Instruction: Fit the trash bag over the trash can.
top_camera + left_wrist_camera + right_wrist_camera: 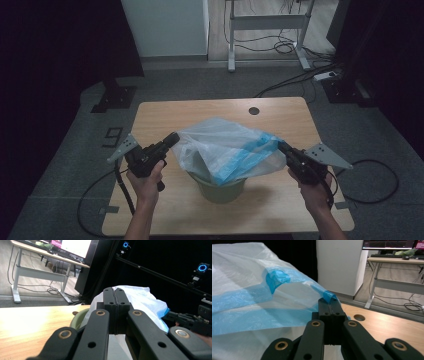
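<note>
High view: left tool point(174, 139) is clamped on the left edge of the translucent bin bag point(225, 147), which stretches above the green bin point(220, 189) on the worktop point(165, 115); right tool point(281, 146) pinches its blue-banded right edge.

Light wooden rectangular worktop point(165, 112), with a round dark cable hole point(254, 111) near its far edge at 1 o'clock. Grey carpeted floor point(200, 82) all round it. White cabinet panel point(165, 27) at 11 o'clock. White metal-legged desk frame point(267, 22) at 12 o'clock, loose black cables point(282, 47) beneath it. White power strip point(325, 76) at 2 o'clock. Lit monitor screen point(390, 244) on the far desk.
</note>
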